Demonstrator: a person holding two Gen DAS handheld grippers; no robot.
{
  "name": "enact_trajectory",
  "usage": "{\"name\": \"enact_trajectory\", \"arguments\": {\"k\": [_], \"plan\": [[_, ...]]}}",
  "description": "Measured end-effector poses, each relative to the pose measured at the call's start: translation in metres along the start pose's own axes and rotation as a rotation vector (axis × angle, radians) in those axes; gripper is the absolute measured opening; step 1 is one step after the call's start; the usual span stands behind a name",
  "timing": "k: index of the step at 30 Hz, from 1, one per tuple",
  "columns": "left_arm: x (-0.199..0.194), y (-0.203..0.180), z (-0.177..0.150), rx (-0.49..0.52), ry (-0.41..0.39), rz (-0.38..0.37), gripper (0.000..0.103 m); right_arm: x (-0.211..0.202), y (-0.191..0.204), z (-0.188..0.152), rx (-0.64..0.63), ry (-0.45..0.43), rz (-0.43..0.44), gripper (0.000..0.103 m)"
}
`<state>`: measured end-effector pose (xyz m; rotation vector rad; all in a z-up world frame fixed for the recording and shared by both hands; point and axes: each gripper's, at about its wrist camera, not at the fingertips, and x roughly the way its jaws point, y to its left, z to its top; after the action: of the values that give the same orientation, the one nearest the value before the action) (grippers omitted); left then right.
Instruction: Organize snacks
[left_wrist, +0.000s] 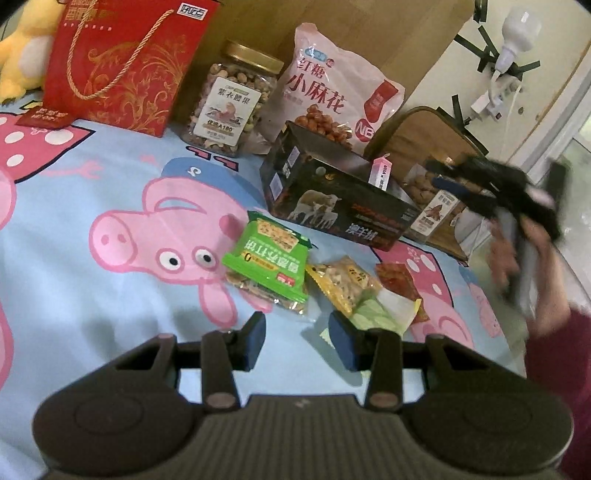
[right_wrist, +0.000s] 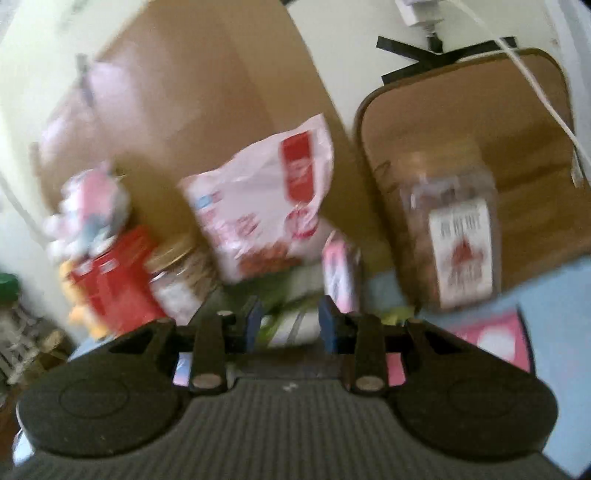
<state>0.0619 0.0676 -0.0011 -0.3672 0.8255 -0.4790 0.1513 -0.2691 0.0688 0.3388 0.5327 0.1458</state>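
Observation:
In the left wrist view, small snack packets lie on the cartoon-pig bedsheet (left_wrist: 92, 184): a green cracker packet (left_wrist: 267, 258), a yellow nut packet (left_wrist: 343, 282), a red packet (left_wrist: 400, 284) and a pale green one (left_wrist: 376, 314). My left gripper (left_wrist: 297, 334) is open and empty, just in front of them. Behind stands an open black box (left_wrist: 332, 195). My right gripper (left_wrist: 495, 195) is blurred in the air at the right. In the right wrist view my right gripper (right_wrist: 290, 321) is open and empty, above the box, facing a pink snack bag (right_wrist: 266, 206) and a nut jar (right_wrist: 454, 232).
At the back stand a red gift bag (left_wrist: 125, 62), a gold-lidded nut jar (left_wrist: 236, 99), a pink snack bag (left_wrist: 332, 85) and a cardboard box (left_wrist: 369, 33). A brown tray (left_wrist: 424, 129) leans at the right. A yellow plush toy (left_wrist: 18, 48) sits far left.

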Motion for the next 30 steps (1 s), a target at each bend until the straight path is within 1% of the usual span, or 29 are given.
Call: {"name": "enact_trajectory", "arguments": {"k": [2, 4, 5, 7, 9, 10, 12, 13, 14, 15, 18, 19, 21, 23, 25, 26, 28, 30], "plan": [[-0.002, 0.004, -0.001, -0.011, -0.003, 0.015, 0.038, 0.036, 0.003, 0.019, -0.021, 0.033, -0.053, 0.038], [-0.004, 0.009, -0.001, -0.027, -0.003, 0.035, 0.038, 0.061, 0.003, 0.026, -0.043, 0.058, -0.103, 0.038], [-0.004, 0.012, 0.000, -0.035, -0.003, 0.044, 0.038, 0.069, -0.001, 0.027, -0.047, 0.065, -0.118, 0.038], [-0.003, 0.016, 0.001, -0.046, -0.002, 0.054, 0.038, 0.091, -0.002, 0.029, -0.045, 0.097, -0.113, 0.038], [-0.001, 0.016, 0.003, -0.045, 0.002, 0.053, 0.038, 0.102, -0.004, 0.028, -0.029, 0.146, -0.074, 0.038], [0.001, 0.014, 0.003, -0.039, 0.003, 0.049, 0.038, 0.101, 0.000, 0.023, -0.017, 0.167, -0.030, 0.038], [0.005, 0.010, 0.003, -0.026, 0.012, 0.039, 0.038, 0.093, 0.014, 0.013, -0.018, 0.223, 0.164, 0.038], [0.008, 0.008, 0.003, -0.020, 0.017, 0.036, 0.038, 0.082, 0.025, 0.006, -0.050, 0.238, 0.235, 0.037], [0.010, 0.006, 0.003, -0.015, 0.019, 0.034, 0.038, 0.070, 0.032, 0.000, -0.087, 0.228, 0.257, 0.037], [0.011, 0.004, 0.003, -0.012, 0.020, 0.034, 0.038, 0.054, 0.037, -0.006, -0.116, 0.209, 0.269, 0.037], [0.012, 0.008, 0.005, -0.016, 0.010, 0.050, 0.038, 0.016, 0.037, -0.023, -0.132, 0.194, 0.319, 0.038], [0.011, 0.011, 0.008, -0.028, 0.002, 0.062, 0.041, 0.004, 0.037, -0.031, -0.144, 0.197, 0.333, 0.038], [0.010, 0.018, 0.016, -0.055, -0.016, 0.078, 0.041, -0.004, 0.042, -0.046, -0.158, 0.231, 0.364, 0.038], [0.012, 0.023, 0.025, -0.080, -0.027, 0.082, 0.041, 0.003, 0.051, -0.063, -0.163, 0.286, 0.384, 0.038], [0.015, 0.029, 0.031, -0.114, -0.025, 0.073, 0.041, 0.023, 0.062, -0.076, -0.149, 0.343, 0.374, 0.038], [0.018, 0.034, 0.034, -0.140, -0.024, 0.071, 0.045, 0.033, 0.065, -0.081, -0.131, 0.364, 0.360, 0.038], [0.024, 0.044, 0.040, -0.185, -0.032, 0.071, 0.048, 0.050, 0.066, -0.088, -0.081, 0.386, 0.340, 0.038], [0.031, 0.049, 0.045, -0.195, -0.030, 0.056, 0.048, 0.064, 0.063, -0.092, -0.020, 0.398, 0.332, 0.038]]}}
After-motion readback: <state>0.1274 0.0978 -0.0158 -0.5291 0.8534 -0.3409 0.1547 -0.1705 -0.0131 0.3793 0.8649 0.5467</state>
